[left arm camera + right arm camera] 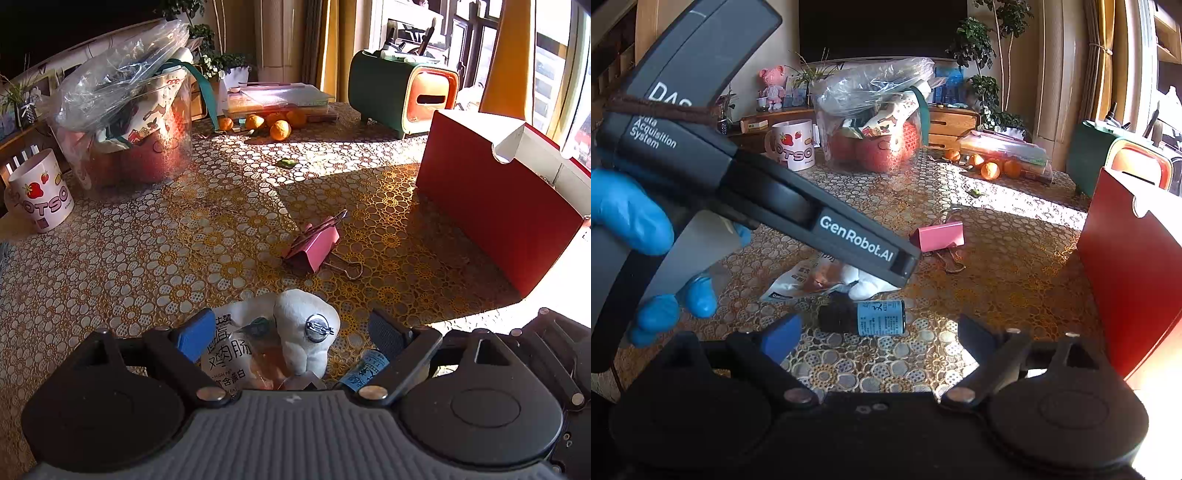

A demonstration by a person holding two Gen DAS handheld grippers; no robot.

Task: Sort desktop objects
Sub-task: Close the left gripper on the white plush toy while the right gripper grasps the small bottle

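Clutter on lace-covered counter (147, 258), sorting underway. Left hand-held gripper (291, 332) jaws wide apart, nothing clamped; white plush tooth (306, 325) and snack packet (229, 354) lie between its fingers, just ahead and below, not pressed by either pad. Right hand-held gripper (879, 336) also spread open and empty, hovering over small dark bottle with blue label (868, 317). Bottle lies on its side, long axis running left-right across the right wrist view, so roughly in line with the jaw gap rather than across it; likely needs a wrist roll or an end-to-end pinch. Bottle sits centred between right fingers, so right hand is nearer to it; left is nearer the tooth and packet. Pink binder clip (314, 247) lies farther out, between both grippers and red box (498, 206) at right, probable drop spot.
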